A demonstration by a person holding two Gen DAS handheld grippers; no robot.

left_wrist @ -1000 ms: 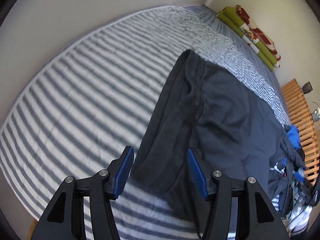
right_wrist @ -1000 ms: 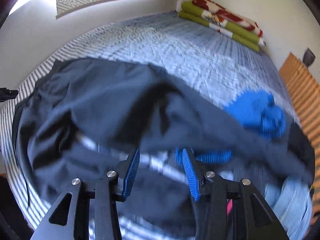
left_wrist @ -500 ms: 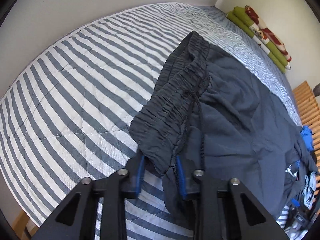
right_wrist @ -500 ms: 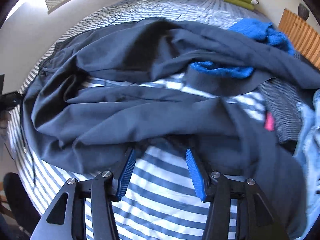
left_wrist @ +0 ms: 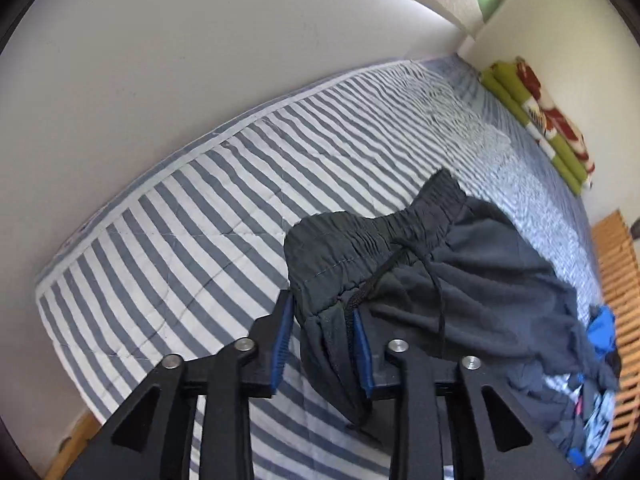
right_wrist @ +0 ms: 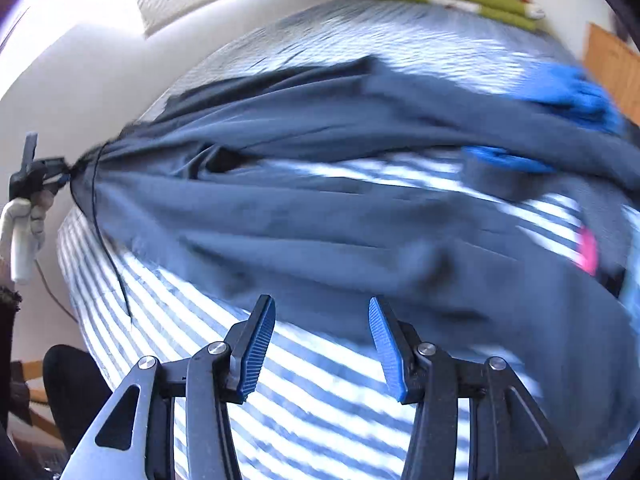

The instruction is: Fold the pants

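Here left gripper (left_wrist: 322, 340), lower centre of left wrist view, tilted steeply down, jaws easing apart but pads pressing bunched waistband of one pair of dark pants (left_wrist: 460, 280). Pants stretch right across striped bed (left_wrist: 180, 240). In right wrist view, hand (right_wrist: 34, 208) at left edge holds that gripper, pants pulled taut from it. Right gripper (right_wrist: 322, 340), bottom centre, jaws wide and closing, nothing between them, just over pants edge. Blue garment (right_wrist: 576, 92) upper right, blurred.
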